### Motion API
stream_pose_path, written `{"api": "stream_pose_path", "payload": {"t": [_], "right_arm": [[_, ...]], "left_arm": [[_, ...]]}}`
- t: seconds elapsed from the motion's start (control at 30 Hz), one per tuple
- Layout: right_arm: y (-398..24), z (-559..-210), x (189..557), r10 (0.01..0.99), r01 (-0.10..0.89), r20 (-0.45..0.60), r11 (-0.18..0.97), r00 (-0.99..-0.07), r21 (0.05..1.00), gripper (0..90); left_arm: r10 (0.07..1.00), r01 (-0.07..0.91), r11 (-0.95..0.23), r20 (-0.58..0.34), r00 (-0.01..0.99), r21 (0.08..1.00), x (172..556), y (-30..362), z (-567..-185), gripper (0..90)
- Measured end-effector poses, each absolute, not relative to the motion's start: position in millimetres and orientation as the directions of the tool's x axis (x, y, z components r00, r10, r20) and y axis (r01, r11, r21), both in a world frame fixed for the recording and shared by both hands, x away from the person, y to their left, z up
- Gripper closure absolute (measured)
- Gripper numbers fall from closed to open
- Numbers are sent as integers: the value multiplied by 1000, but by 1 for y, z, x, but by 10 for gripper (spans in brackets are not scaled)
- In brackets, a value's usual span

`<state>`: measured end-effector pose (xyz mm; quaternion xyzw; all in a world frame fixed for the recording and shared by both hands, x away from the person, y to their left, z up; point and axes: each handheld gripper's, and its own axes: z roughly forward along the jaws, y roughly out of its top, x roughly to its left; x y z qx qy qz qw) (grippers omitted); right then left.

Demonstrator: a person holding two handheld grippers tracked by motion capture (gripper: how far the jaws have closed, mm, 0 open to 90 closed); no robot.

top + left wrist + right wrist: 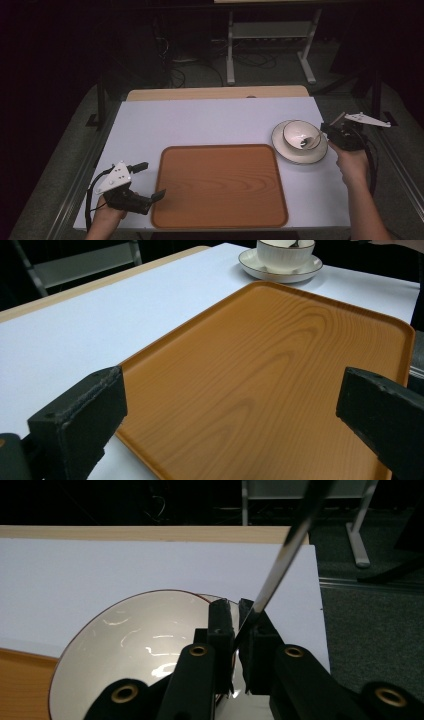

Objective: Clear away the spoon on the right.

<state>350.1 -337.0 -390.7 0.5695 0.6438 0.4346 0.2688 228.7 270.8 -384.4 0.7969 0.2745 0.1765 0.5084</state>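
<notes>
1. The left gripper point(153, 181) rests at the table's point(210, 120) near left edge, jaws spread wide and holding nothing.
2. Just ahead of its fingers point(82, 422) lies the wooden tray point(270, 375), bare, its left rim between them.
3. Well beyond the tray, toward the far right, a white bowl point(299, 134) stands on a saucer point(292, 152).
4. A spoon point(311, 139) leans in the bowl, its handle point(287, 555) rising up and away past the right fingertip.
5. The right gripper point(235, 614) sits over the bowl's rim, its fingers clenched on the spoon's handle.
</notes>
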Motion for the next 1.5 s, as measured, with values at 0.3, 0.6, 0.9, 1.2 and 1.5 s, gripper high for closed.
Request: {"api": "stream_pose_path", "payload": {"t": [0.3, 0.6, 0.9, 1.2, 1.5], "right_arm": [[-330, -384, 351, 955, 477, 153, -13, -256, 879, 882], [-328, -376, 360, 949, 452, 131, 14, -287, 892, 882], [-330, -360, 366, 949, 422, 83, 56, -305, 905, 883], [-327, -345, 353, 929, 385, 87, 63, -359, 921, 883], [-314, -332, 343, 897, 371, 73, 105, -437, 923, 883]], "left_arm": [[618, 258, -330, 2, 786, 908, 229, 271, -384, 0], [625, 259, -328, 3, 781, 909, 229, 272, -384, 0], [625, 259, -320, -2, 780, 911, 229, 274, -384, 0], [620, 255, -327, 3, 784, 910, 228, 272, -384, 0], [623, 256, -321, -1, 783, 912, 229, 273, -384, 0]]}}
